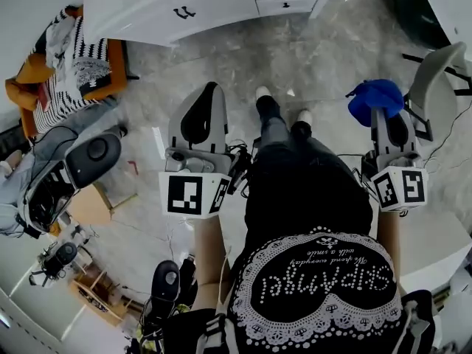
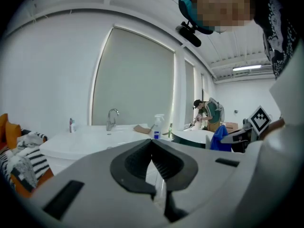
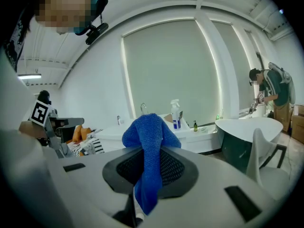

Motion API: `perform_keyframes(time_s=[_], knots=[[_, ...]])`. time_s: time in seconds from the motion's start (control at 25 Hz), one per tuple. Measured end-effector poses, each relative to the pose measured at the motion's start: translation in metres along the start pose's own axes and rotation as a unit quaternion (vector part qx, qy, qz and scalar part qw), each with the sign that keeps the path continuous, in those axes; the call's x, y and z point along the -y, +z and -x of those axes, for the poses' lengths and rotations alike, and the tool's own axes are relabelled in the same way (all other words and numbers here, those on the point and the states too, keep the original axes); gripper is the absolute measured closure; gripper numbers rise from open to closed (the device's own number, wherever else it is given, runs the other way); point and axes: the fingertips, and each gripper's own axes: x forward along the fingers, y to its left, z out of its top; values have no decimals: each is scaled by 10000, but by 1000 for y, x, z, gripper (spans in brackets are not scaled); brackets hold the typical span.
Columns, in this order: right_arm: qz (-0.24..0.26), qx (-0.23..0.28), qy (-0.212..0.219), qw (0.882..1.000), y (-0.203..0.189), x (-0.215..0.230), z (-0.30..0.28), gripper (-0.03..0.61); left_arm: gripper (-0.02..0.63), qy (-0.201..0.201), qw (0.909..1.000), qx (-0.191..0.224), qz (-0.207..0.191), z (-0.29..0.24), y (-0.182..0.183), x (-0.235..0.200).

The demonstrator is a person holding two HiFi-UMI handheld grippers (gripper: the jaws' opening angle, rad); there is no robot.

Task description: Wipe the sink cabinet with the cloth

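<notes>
Right claw (image 3: 148,152) pinches blue cloth (image 3: 150,128), probably microfibre.

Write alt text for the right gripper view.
The right gripper is shut on a blue cloth that bunches up above its jaws. Beyond stands a white sink cabinet with a faucet and a spray bottle; a person stands at far right.

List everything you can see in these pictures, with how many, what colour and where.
cloth: one, blue, clamped in right tool
sink cabinet: one, white, ahead, with faucet
spray bottle: one, white with blue label, on cabinet top
bathtub: one, dark outside, right of cabinet
chair: one, white, right of person
seat: one, orange, striped fabric piled on it, left
other person: one, far right by bathtub
left tool: grey, shut, empty
right tool: grey, shut on cloth
</notes>
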Motion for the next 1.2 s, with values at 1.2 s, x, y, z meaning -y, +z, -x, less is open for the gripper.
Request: perform_keyframes(time_s=[1.2], knots=[[528, -34, 465, 9975, -32, -5, 56, 518, 609, -670, 9972, 54, -318, 10, -8, 103]])
